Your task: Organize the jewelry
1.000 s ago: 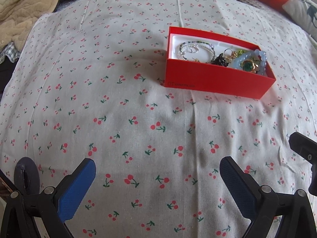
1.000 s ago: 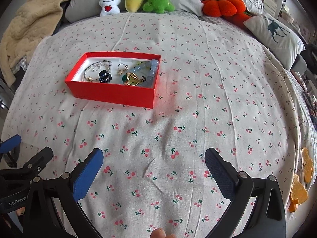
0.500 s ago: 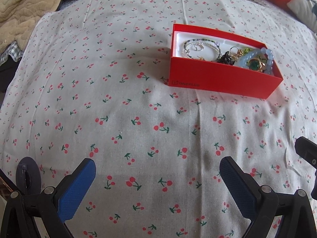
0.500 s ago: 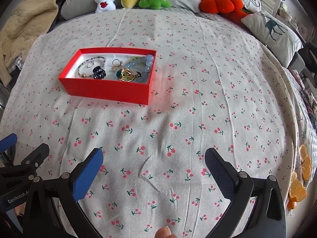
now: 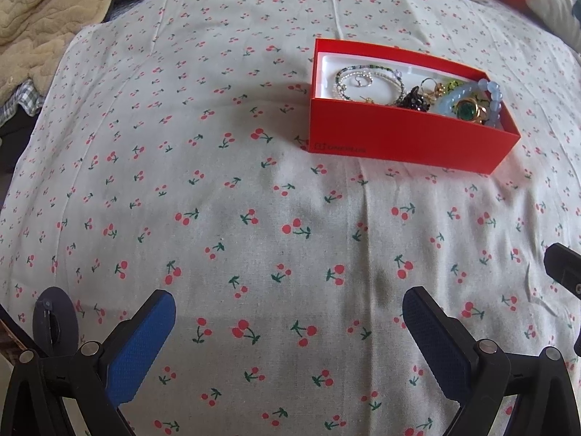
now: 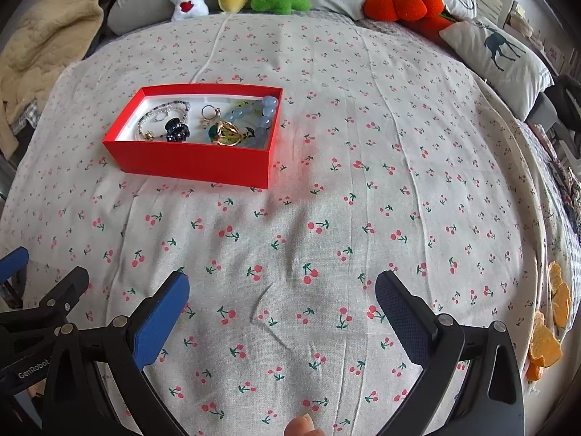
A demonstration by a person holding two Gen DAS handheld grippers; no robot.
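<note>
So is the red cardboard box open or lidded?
Open: the red cardboard box has no lid, and the bead bracelets and rings lie exposed inside.

Ahead of my right claw (image 6: 282, 312), up and to its left, I see the open red box (image 6: 192, 161) lying flat, holding a beaded bracelet (image 6: 161, 118), dark hair clip (image 6: 177, 131), gold-green brooch (image 6: 224, 133) and blue bead bracelet (image 6: 264, 116).

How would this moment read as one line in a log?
left hand-held gripper open, empty | right hand-held gripper open, empty | jewelry in red box | box on cherry-print sheet
</note>
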